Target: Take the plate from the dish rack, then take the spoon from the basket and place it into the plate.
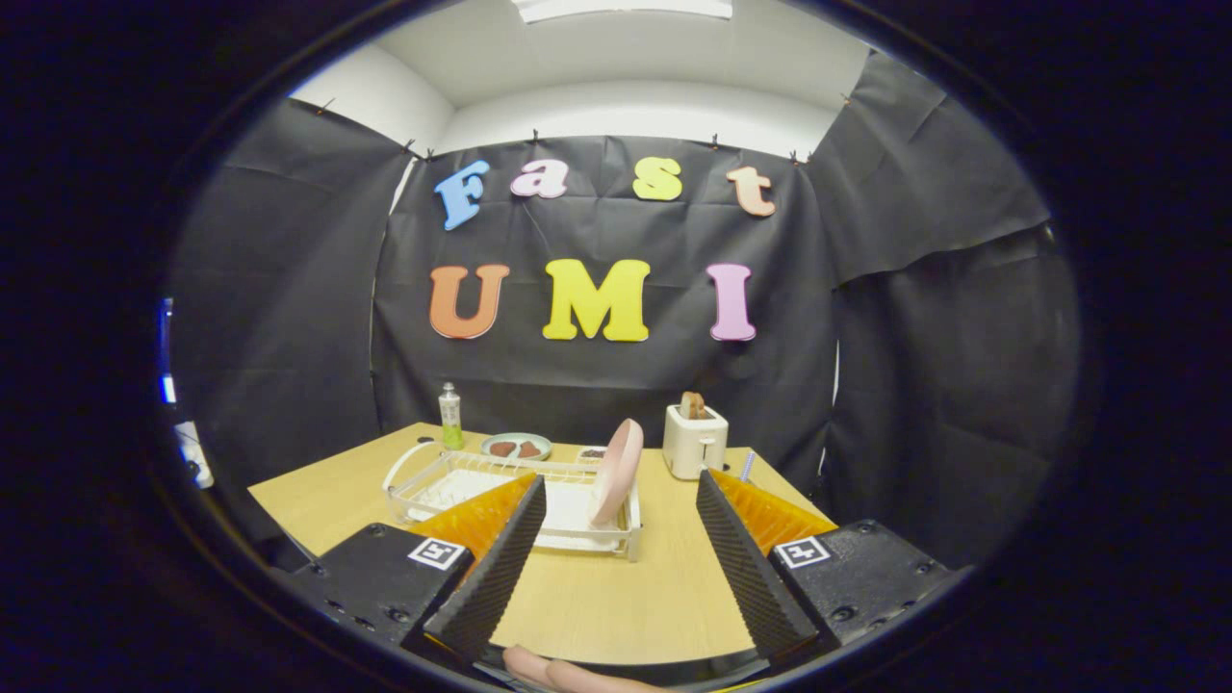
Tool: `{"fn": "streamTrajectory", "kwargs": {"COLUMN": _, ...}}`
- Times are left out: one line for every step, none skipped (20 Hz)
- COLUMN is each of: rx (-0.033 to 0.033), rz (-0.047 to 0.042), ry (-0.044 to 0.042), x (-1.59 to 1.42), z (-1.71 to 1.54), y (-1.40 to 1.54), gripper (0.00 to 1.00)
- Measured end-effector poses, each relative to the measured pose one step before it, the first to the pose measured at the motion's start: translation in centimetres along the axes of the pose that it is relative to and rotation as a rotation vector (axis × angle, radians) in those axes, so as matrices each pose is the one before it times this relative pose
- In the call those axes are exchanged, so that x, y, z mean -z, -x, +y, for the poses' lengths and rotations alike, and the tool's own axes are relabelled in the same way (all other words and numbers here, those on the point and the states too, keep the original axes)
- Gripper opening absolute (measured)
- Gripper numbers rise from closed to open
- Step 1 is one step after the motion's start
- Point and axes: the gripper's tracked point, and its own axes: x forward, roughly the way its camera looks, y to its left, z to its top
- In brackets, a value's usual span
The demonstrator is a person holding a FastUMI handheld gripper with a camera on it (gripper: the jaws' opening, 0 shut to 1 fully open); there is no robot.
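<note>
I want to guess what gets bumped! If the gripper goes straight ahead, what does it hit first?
Probably the pink round plate standing on edge in the white wire dish rack. The open gripper points at it across bare wooden table. Depth is hard to judge; the rack's near rim might touch first.

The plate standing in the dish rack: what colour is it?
Pink. The plate stands on edge in the white dish rack, clearest in the gripper view, ahead of the open gripper.

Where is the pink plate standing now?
In the gripper view, the pink plate stands on edge at the right end of the dish rack, left of the toaster, beyond the open hand-held gripper.
</note>
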Motion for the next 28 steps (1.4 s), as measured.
{"fn": "streamTrajectory", "kwargs": {"rx": 0.00389, "rz": 0.01073, "ry": 0.00686, "x": -0.004, "z": -0.189, "y": -0.803, "gripper": 1.00}}
{"fn": "streamTrajectory", "kwargs": {"rx": 0.00231, "rz": 0.00716, "ry": -0.00065, "x": -0.184, "z": -0.163, "y": -0.794, "gripper": 1.00}}
{"fn": "streamTrajectory", "kwargs": {"rx": 0.00186, "rz": 0.01310, "ry": -0.00303, "x": -0.239, "z": -0.168, "y": -0.964, "gripper": 1.00}}
{"fn": "streamTrajectory", "kwargs": {"rx": 0.00534, "rz": 0.01747, "ry": -0.00542, "x": -0.145, "z": -0.149, "y": -1.178, "gripper": 1.00}}
{"fn": "streamTrajectory", "kwargs": {"rx": -0.00081, "rz": 0.02486, "ry": 0.00258, "x": -0.254, "z": -0.032, "y": -1.235, "gripper": 1.00}}
{"fn": "streamTrajectory", "kwargs": {"rx": -0.00640, "rz": 0.01877, "ry": 0.00383, "x": -0.343, "z": 0.256, "y": -1.260, "gripper": 1.00}}
{"fn": "streamTrajectory", "kwargs": {"rx": 0.00206, "rz": 0.01592, "ry": 0.00366, "x": -0.743, "z": 0.046, "y": -1.195, "gripper": 1.00}}
{"fn": "streamTrajectory", "kwargs": {"rx": 0.00232, "rz": -0.01337, "ry": 0.00249, "x": -1.307, "z": 0.035, "y": -1.278, "gripper": 1.00}}
{"fn": "streamTrajectory", "kwargs": {"rx": 0.00389, "rz": -0.01023, "ry": 0.01776, "x": -1.303, "z": 0.142, "y": -1.515, "gripper": 1.00}}
{"fn": "streamTrajectory", "kwargs": {"rx": 0.00502, "rz": 0.00847, "ry": 0.01929, "x": -0.970, "z": 0.142, "y": -1.443, "gripper": 1.00}}
{"fn": "streamTrajectory", "kwargs": {"rx": -0.00374, "rz": 0.01550, "ry": 0.01250, "x": -0.773, "z": 0.189, "y": -1.509, "gripper": 1.00}}
{"fn": "streamTrajectory", "kwargs": {"rx": -0.00996, "rz": 0.02920, "ry": 0.01249, "x": -0.719, "z": 0.309, "y": -1.582, "gripper": 1.00}}
{"fn": "streamTrajectory", "kwargs": {"rx": -0.00225, "rz": 0.02924, "ry": 0.01041, "x": -0.466, "z": -0.001, "y": -1.579, "gripper": 1.00}}
{"fn": "streamTrajectory", "kwargs": {"rx": -0.00749, "rz": 0.02813, "ry": 0.00882, "x": -0.705, "z": -0.053, "y": -1.337, "gripper": 0.99}}
{"fn": "streamTrajectory", "kwargs": {"rx": -0.00032, "rz": 0.02802, "ry": 0.00417, "x": -0.643, "z": -0.083, "y": -1.413, "gripper": 0.97}}
{"fn": "streamTrajectory", "kwargs": {"rx": -0.01240, "rz": 0.03072, "ry": -0.00326, "x": -0.553, "z": 0.117, "y": -1.371, "gripper": 0.96}}
{"fn": "streamTrajectory", "kwargs": {"rx": -0.01418, "rz": 0.04288, "ry": -0.00437, "x": -0.221, "z": 0.385, "y": -1.228, "gripper": 0.95}}
{"fn": "streamTrajectory", "kwargs": {"rx": -0.00258, "rz": 0.05592, "ry": -0.00385, "x": 0.268, "z": 0.065, "y": -1.206, "gripper": 0.95}}
{"fn": "streamTrajectory", "kwargs": {"rx": 0.00297, "rz": 0.05349, "ry": 0.01037, "x": 0.035, "z": 0.243, "y": -1.134, "gripper": 0.94}}
{"fn": "streamTrajectory", "kwargs": {"rx": 0.01799, "rz": 0.05157, "ry": 0.01471, "x": -0.082, "z": -0.123, "y": -0.882, "gripper": 0.94}}
{"fn": "streamTrajectory", "kwargs": {"rx": 0.04216, "rz": 0.02879, "ry": 0.01406, "x": -0.428, "z": -0.738, "y": -0.637, "gripper": 0.92}}
{"fn": "streamTrajectory", "kwargs": {"rx": 0.03729, "rz": 0.02676, "ry": 0.00304, "x": -0.686, "z": -0.615, "y": -0.817, "gripper": 0.90}}
{"fn": "streamTrajectory", "kwargs": {"rx": -0.00577, "rz": 0.03974, "ry": 0.01959, "x": -0.414, "z": 0.181, "y": -0.912, "gripper": 0.85}}
{"fn": "streamTrajectory", "kwargs": {"rx": -0.01868, "rz": 0.04206, "ry": -0.00682, "x": -0.536, "z": 0.578, "y": -0.877, "gripper": 0.81}}
{"fn": "streamTrajectory", "kwargs": {"rx": -0.00614, "rz": 0.06484, "ry": -0.00979, "x": 0.205, "z": -0.018, "y": -0.821, "gripper": 0.76}}
{"fn": "streamTrajectory", "kwargs": {"rx": -0.00509, "rz": 0.07511, "ry": -0.02147, "x": 0.621, "z": -0.207, "y": -0.894, "gripper": 0.72}}
{"fn": "streamTrajectory", "kwargs": {"rx": -0.01766, "rz": 0.08240, "ry": -0.01905, "x": 0.677, "z": 0.057, "y": -1.095, "gripper": 0.68}}
{"fn": "streamTrajectory", "kwargs": {"rx": -0.01640, "rz": 0.06547, "ry": -0.01956, "x": 0.372, "z": 0.046, "y": -1.167, "gripper": 0.66}}
